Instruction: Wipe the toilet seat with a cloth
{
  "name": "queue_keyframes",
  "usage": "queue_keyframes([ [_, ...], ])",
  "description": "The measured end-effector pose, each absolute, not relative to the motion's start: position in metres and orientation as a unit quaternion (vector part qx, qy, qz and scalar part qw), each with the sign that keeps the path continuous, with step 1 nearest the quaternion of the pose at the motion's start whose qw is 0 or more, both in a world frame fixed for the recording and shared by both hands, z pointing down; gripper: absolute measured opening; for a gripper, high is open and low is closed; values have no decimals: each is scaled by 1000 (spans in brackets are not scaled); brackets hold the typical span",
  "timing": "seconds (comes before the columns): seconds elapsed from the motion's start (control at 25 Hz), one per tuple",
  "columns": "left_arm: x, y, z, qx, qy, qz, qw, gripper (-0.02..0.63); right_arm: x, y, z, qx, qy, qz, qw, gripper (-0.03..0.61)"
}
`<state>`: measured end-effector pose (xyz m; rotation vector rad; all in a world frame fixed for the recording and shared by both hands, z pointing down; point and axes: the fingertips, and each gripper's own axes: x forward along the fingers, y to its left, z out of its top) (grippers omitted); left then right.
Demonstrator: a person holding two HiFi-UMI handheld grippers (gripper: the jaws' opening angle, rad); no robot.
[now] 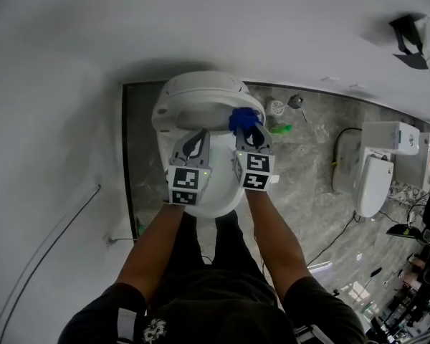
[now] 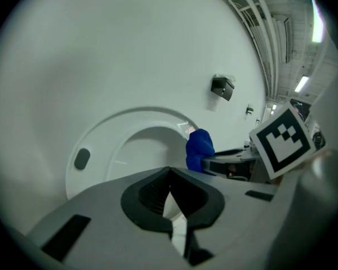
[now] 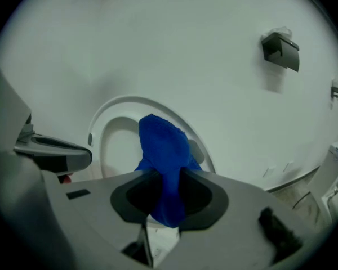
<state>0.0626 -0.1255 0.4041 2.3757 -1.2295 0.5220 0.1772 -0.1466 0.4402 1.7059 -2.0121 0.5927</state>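
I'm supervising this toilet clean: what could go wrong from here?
The blue cloth is a bunched wad pinched in the right tool, so it may cover little of the toilet seat, or the hard jaws may scrape it. The left tool, shut and empty, sits close beside the right one and might bump it.

The left arm (image 1: 154, 253) and the right arm (image 1: 276, 239) are bare and reach forward side by side, nearly parallel, with both wrists straight. The left gripper (image 1: 195, 142) points away and downward, its jaws closed together with nothing between them. The right gripper (image 1: 249, 136) is just beside it and slightly farther out, tilted down the same way, its jaws clamped on a blue cloth (image 3: 163, 145).
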Motion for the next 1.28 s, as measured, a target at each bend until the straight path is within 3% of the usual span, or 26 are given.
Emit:
queue_keyframes([
  [0.64, 31, -77, 543, 821, -446, 228, 276, 9, 189, -109, 580, 609, -692, 281, 267, 91],
  [1.28, -20, -76, 592, 802, -465, 242, 288, 9, 148, -92, 668, 543, -708, 269, 362, 90],
])
